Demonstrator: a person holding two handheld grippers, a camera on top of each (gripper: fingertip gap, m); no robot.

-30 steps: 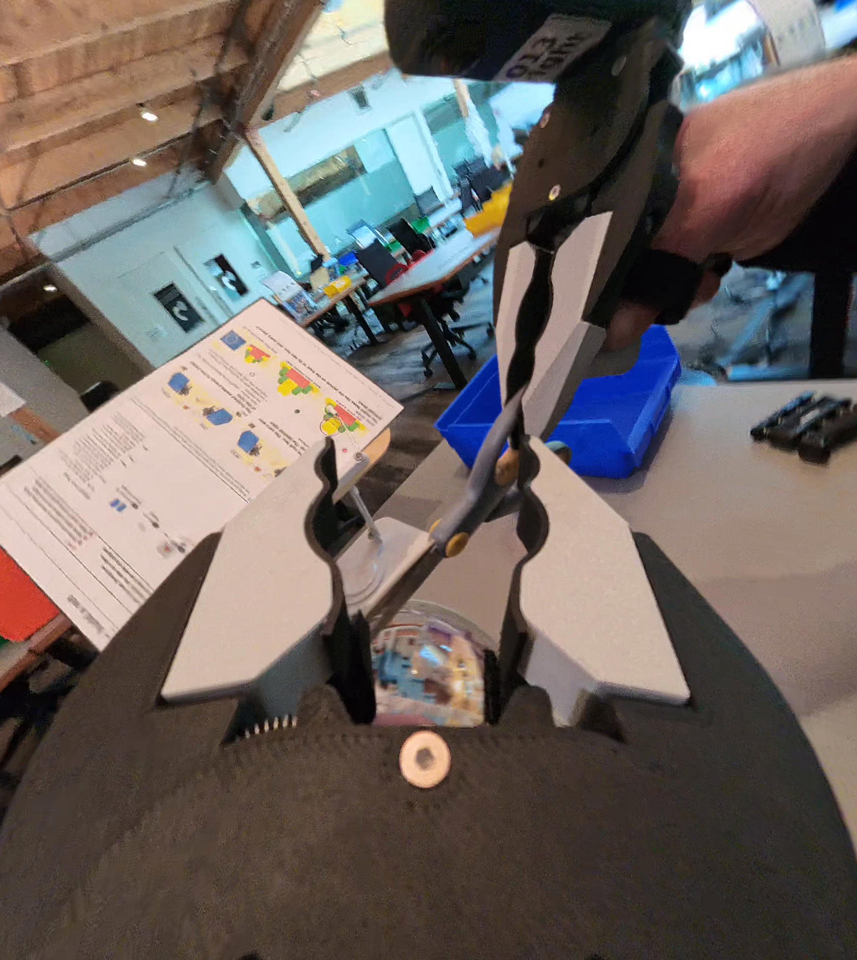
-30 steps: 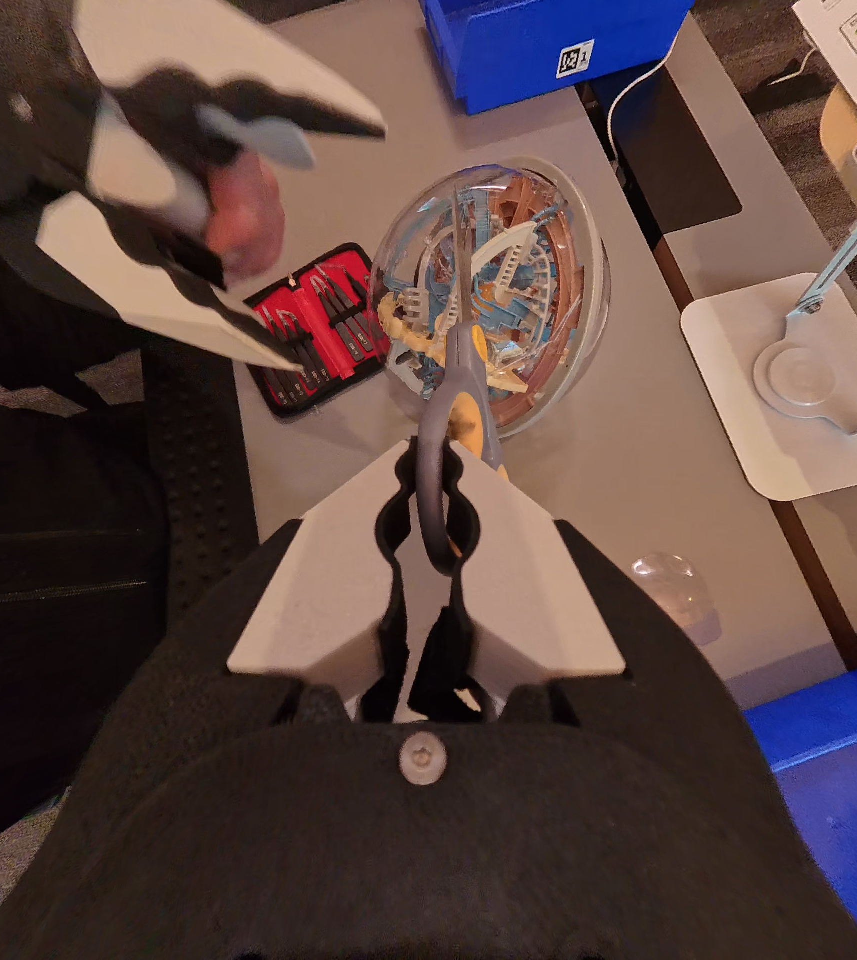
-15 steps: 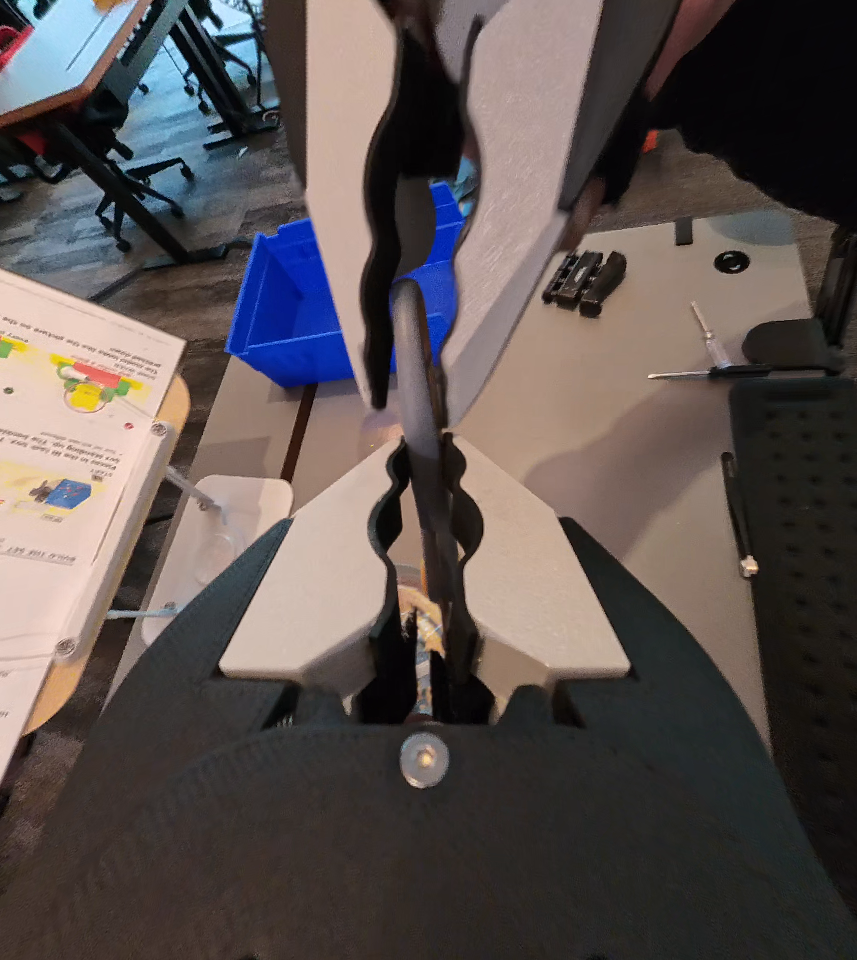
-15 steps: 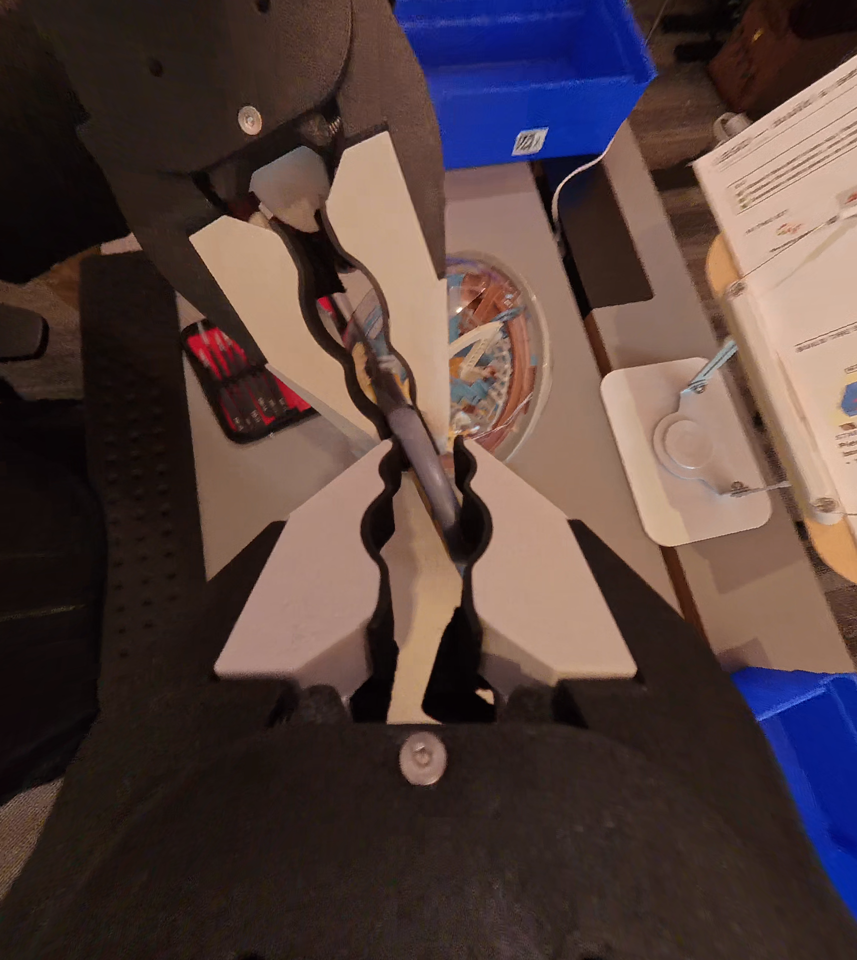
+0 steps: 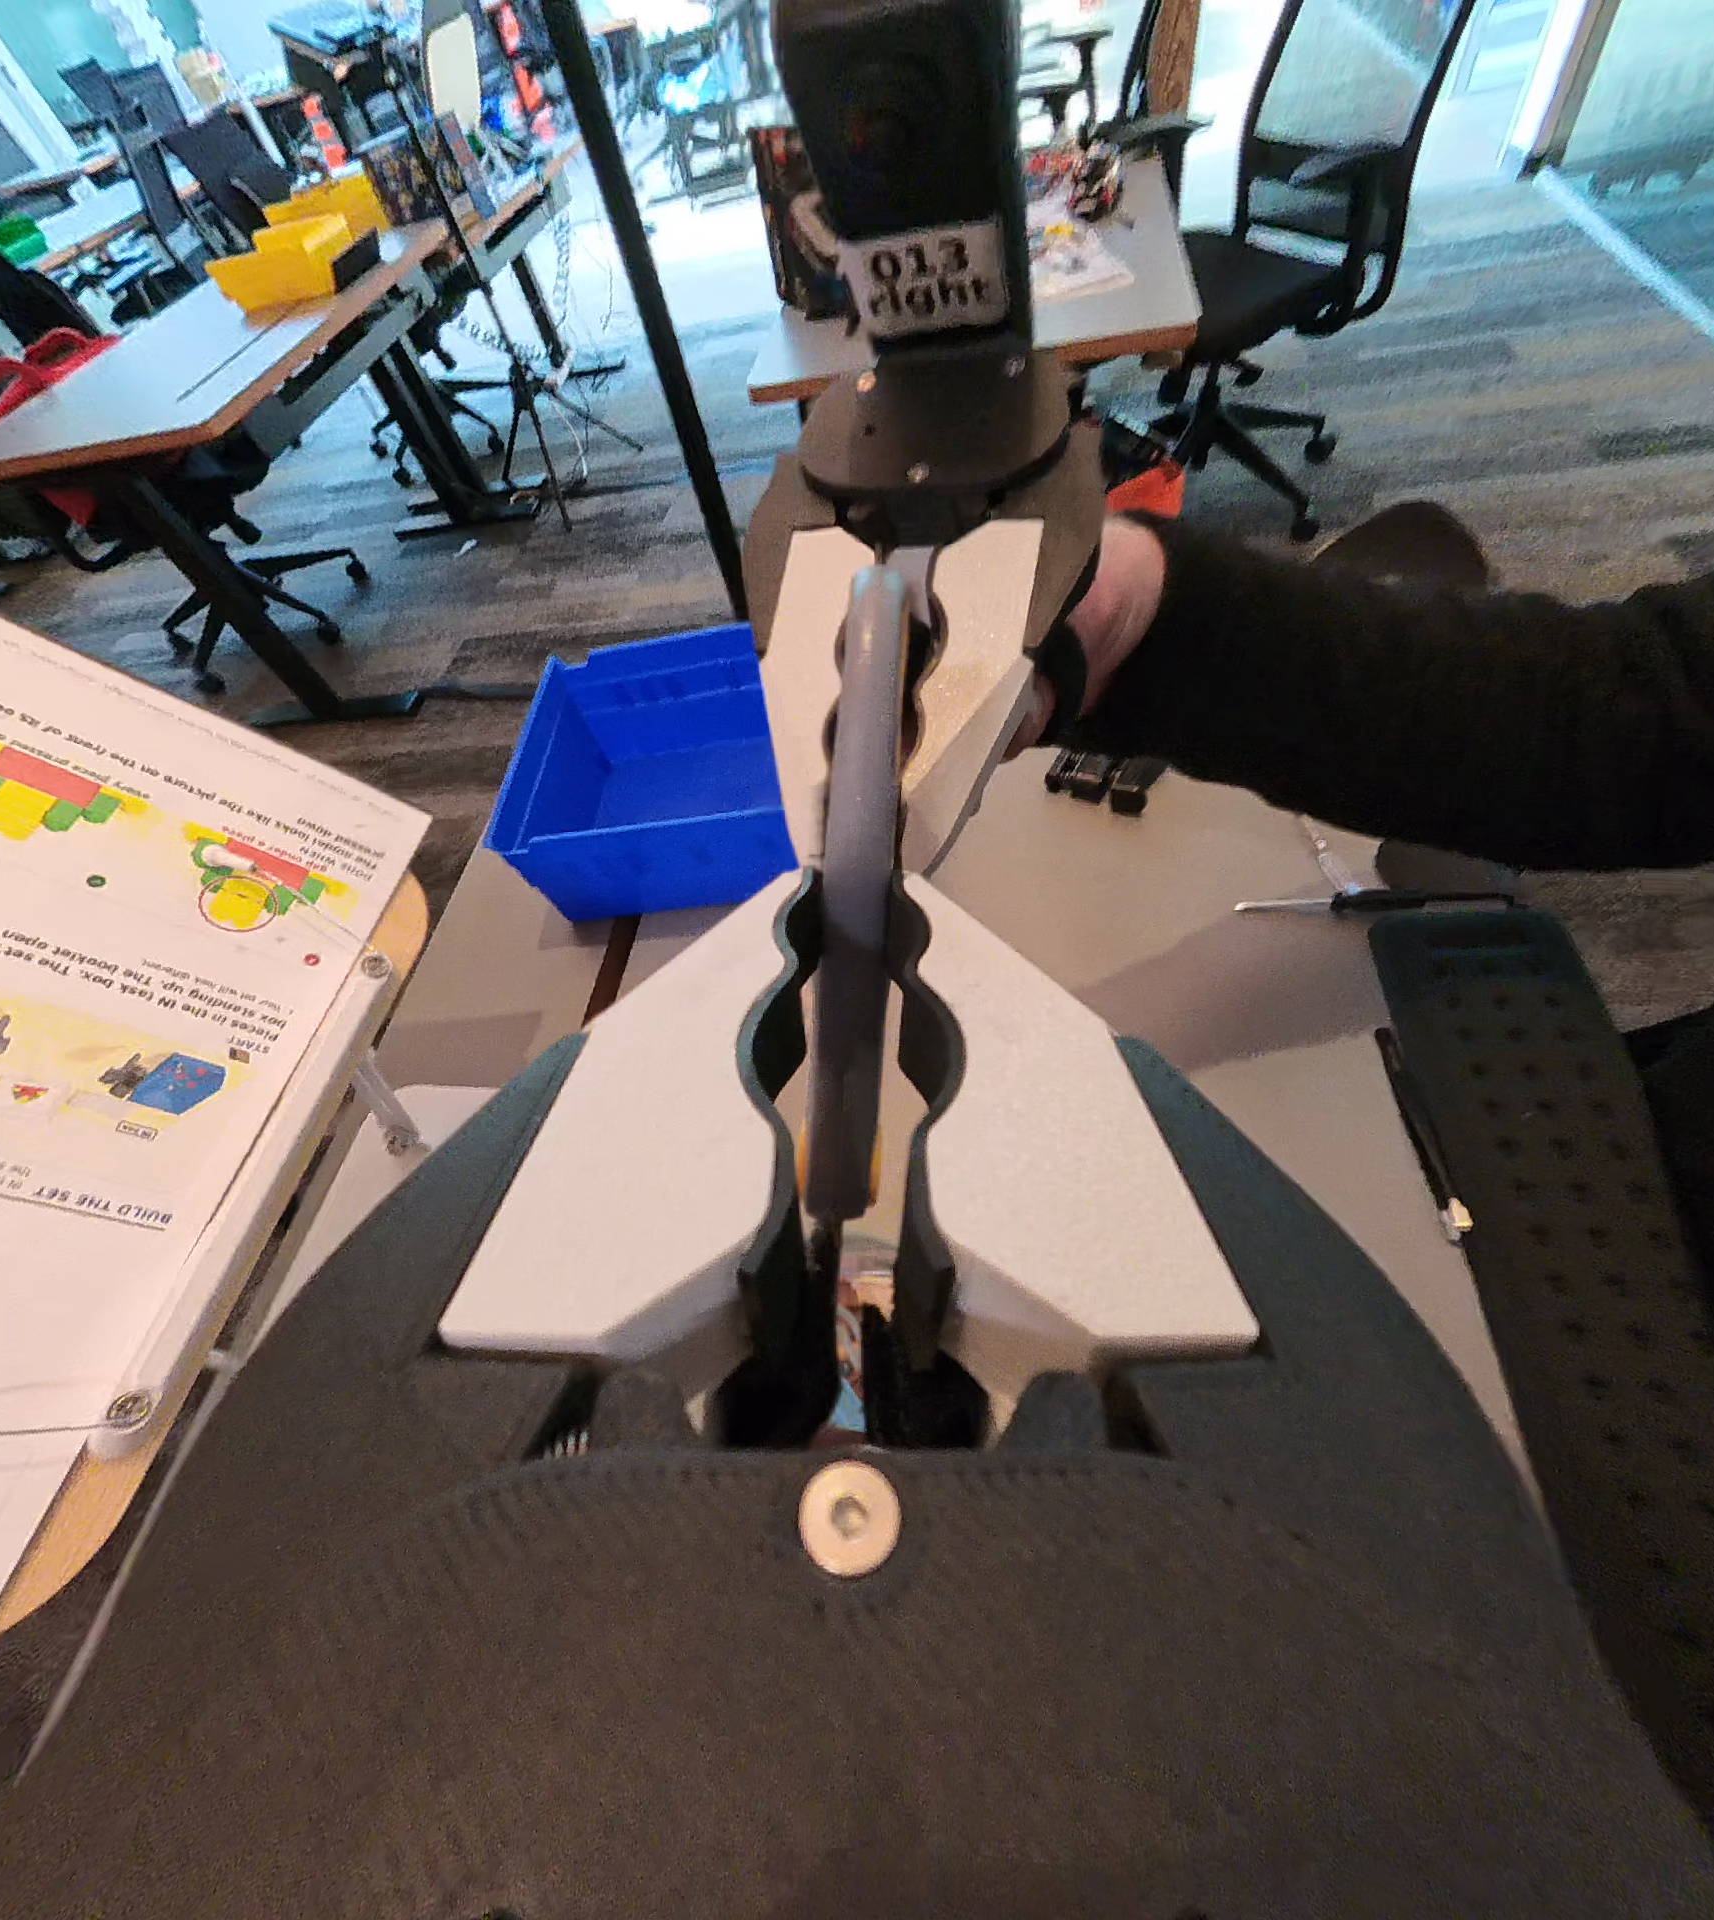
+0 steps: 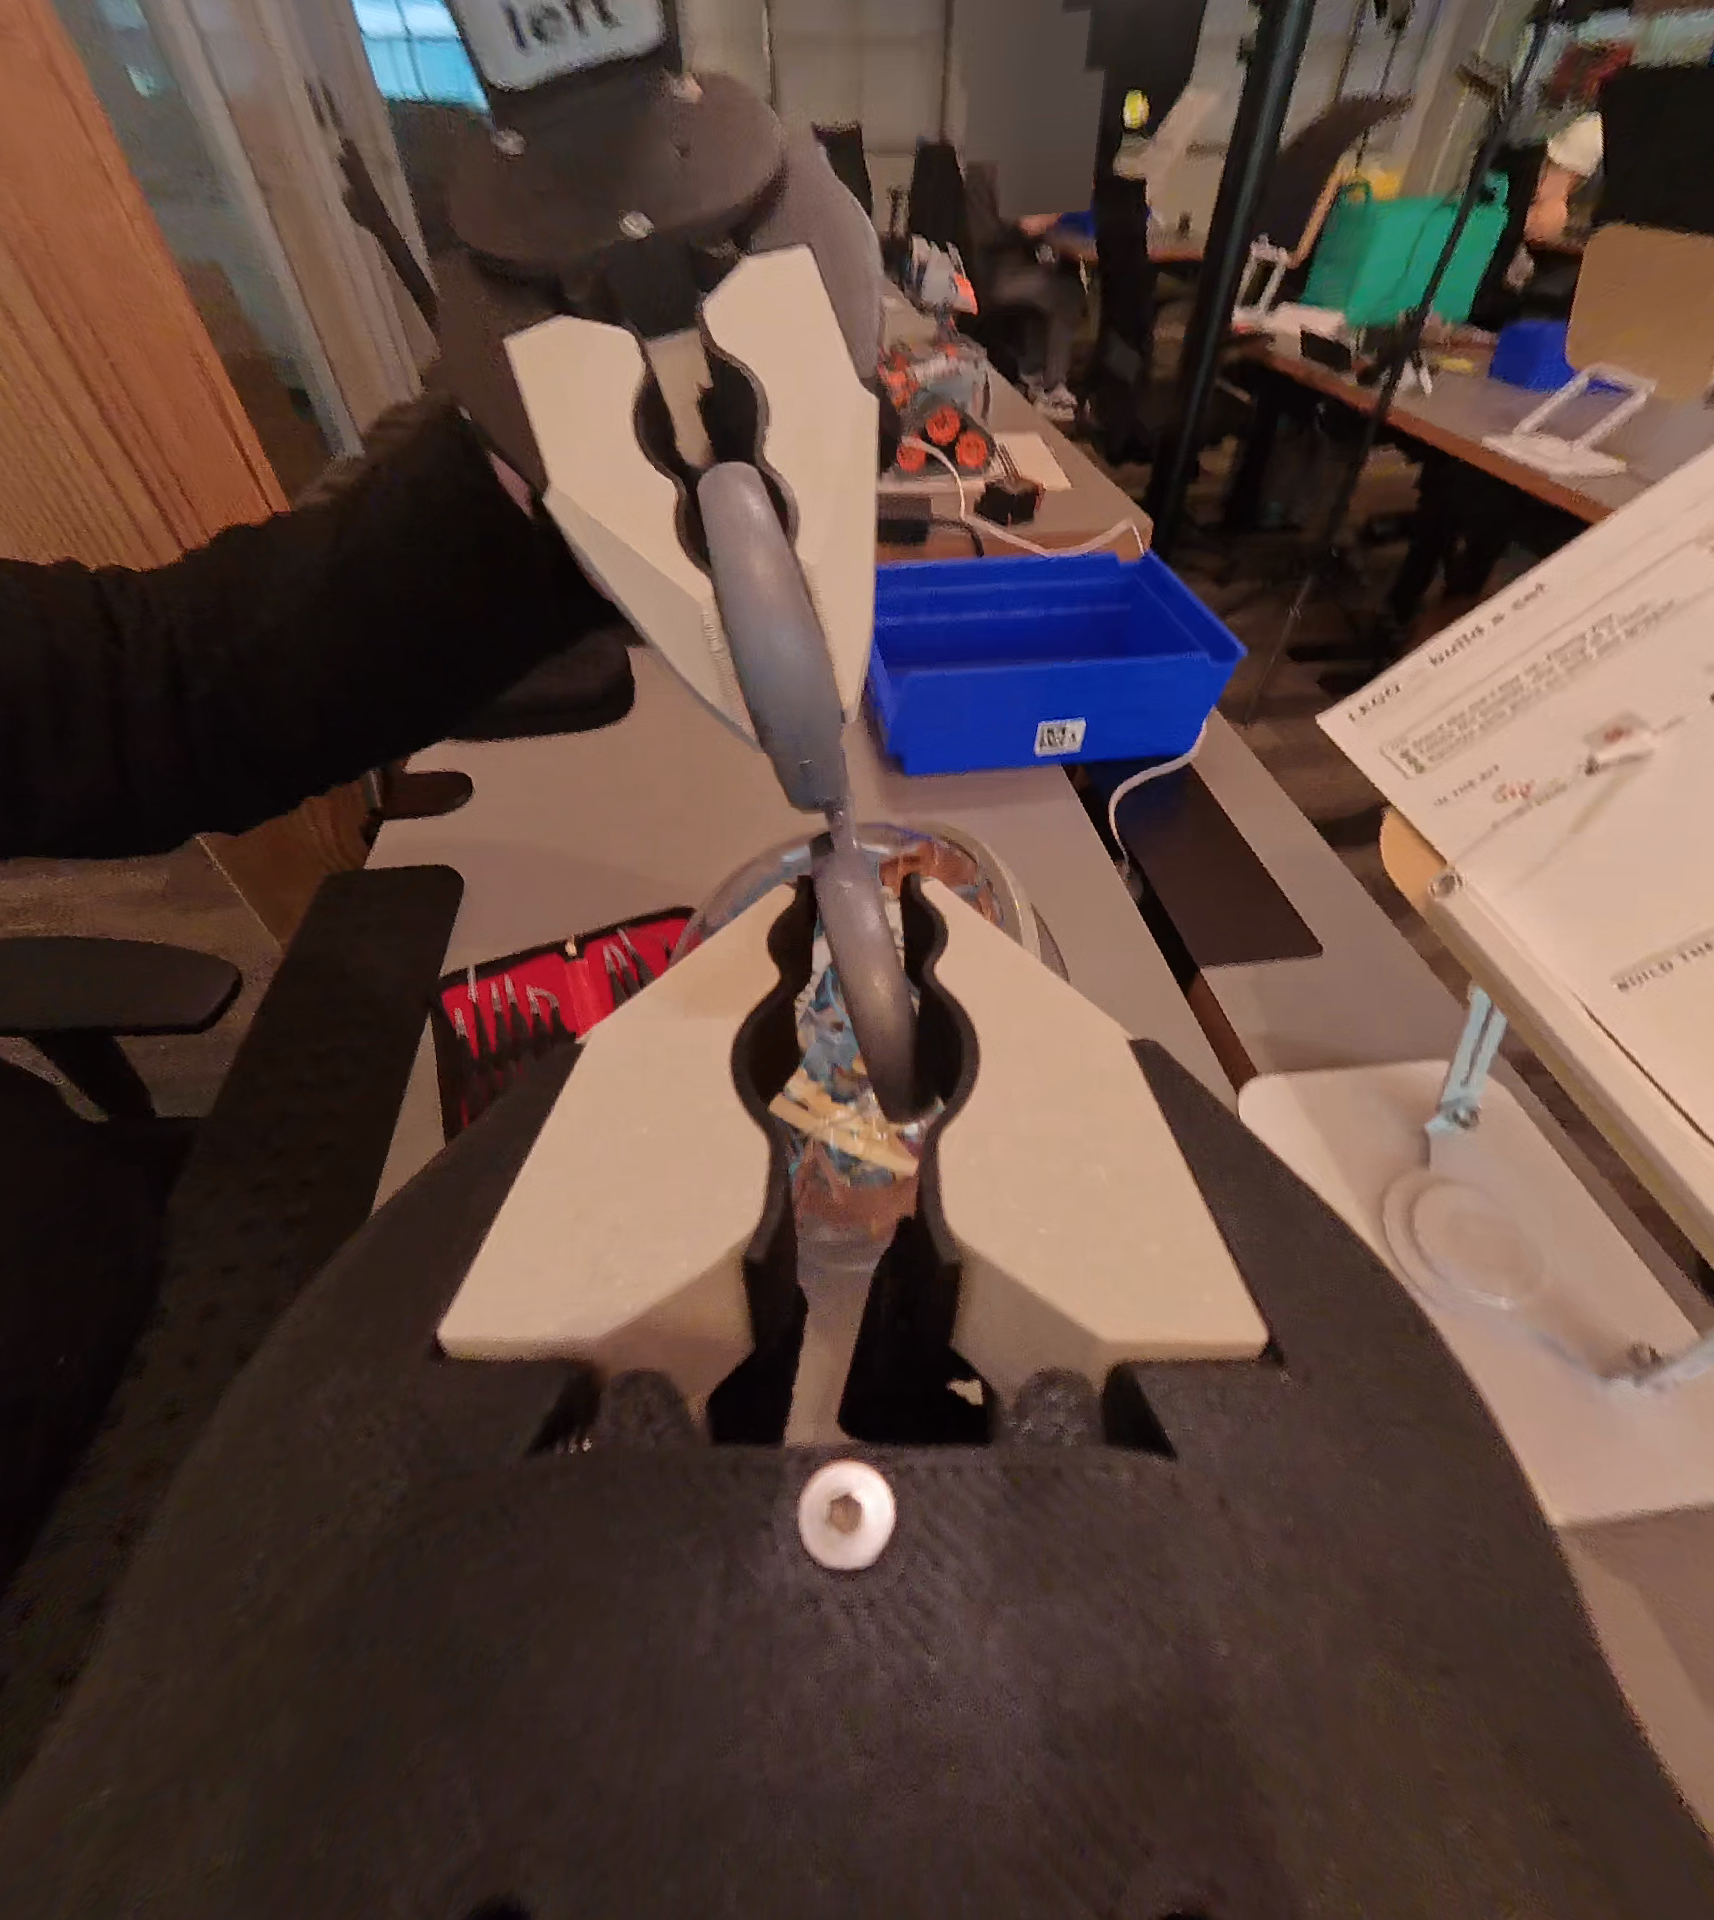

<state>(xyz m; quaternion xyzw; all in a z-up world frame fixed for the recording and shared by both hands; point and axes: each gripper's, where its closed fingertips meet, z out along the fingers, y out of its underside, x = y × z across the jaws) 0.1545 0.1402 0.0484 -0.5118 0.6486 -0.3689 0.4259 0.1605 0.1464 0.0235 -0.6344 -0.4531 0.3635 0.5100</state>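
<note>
Grey-handled scissors (image 6: 811, 790) sit clenched between both grippers' fingers (image 5: 687, 1122), above a clear plastic dome (image 6: 998, 904) full of half-hidden colourful parts; blue plastic bin (image 6: 1029, 665) looks bare.

Grey-handled scissors (image 5: 858, 914) with yellow accents held up off the table, one handle loop pinched in the left gripper (image 5: 848, 1029), the other in the right gripper (image 6: 853, 997), handles spread apart, blades hidden, clear maze ball (image 6: 978, 883) just below.
</note>
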